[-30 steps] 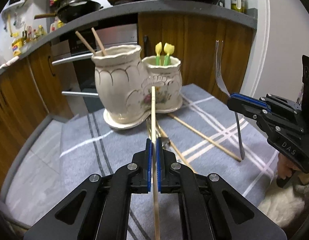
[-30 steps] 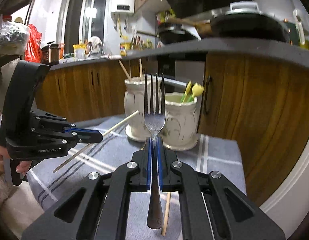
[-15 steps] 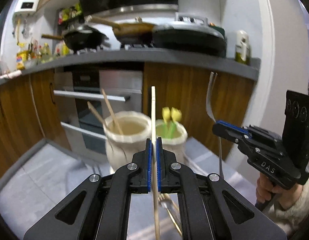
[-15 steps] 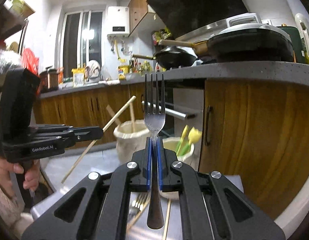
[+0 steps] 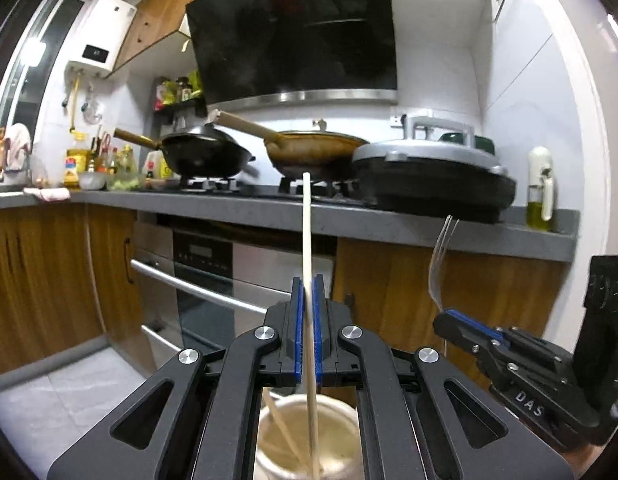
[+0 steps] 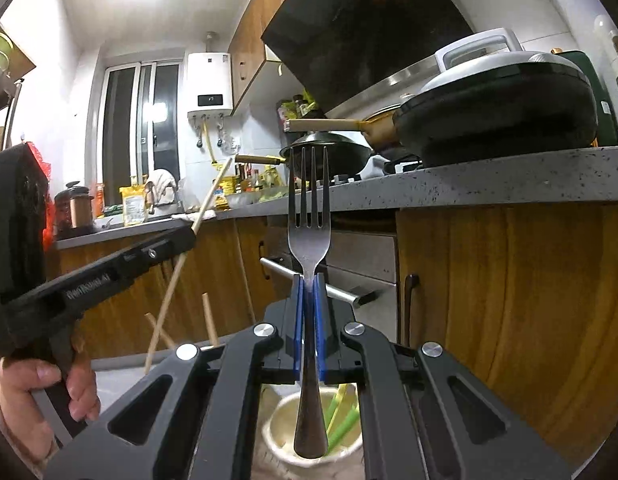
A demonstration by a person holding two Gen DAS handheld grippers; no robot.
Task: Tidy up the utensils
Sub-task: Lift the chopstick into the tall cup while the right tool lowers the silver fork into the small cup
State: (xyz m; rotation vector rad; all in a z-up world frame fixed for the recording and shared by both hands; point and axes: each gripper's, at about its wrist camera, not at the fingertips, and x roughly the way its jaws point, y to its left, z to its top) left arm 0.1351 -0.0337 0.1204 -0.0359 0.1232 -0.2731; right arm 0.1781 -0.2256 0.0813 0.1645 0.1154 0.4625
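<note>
My left gripper (image 5: 307, 294) is shut on a pale wooden chopstick (image 5: 306, 232) that stands nearly upright. Its lower end hangs over the mouth of the large cream ceramic pot (image 5: 341, 436), where two chopsticks lean. My right gripper (image 6: 309, 286) is shut on a steel fork (image 6: 309, 236), tines up, with the handle end above the smaller cream pot (image 6: 278, 420) holding green-stemmed utensils (image 6: 343, 420). Each gripper shows in the other's view: the right gripper (image 5: 449, 322) with the fork (image 5: 439, 268), and the left gripper (image 6: 187, 236) with the chopstick (image 6: 207, 202).
A grey counter (image 5: 389, 232) carries a black wok (image 5: 207, 158), a brown pan (image 5: 313, 154) and a lidded griddle (image 5: 433, 176). Below are an oven (image 5: 205, 280) and wooden cabinet doors (image 6: 509, 300). A person's hand (image 6: 33, 392) grips the left tool.
Both grippers have risen and tipped up toward level, still holding chopstick and fork. The pots slid from mid-view to beneath the fingers. The checked cloth has left the views.
</note>
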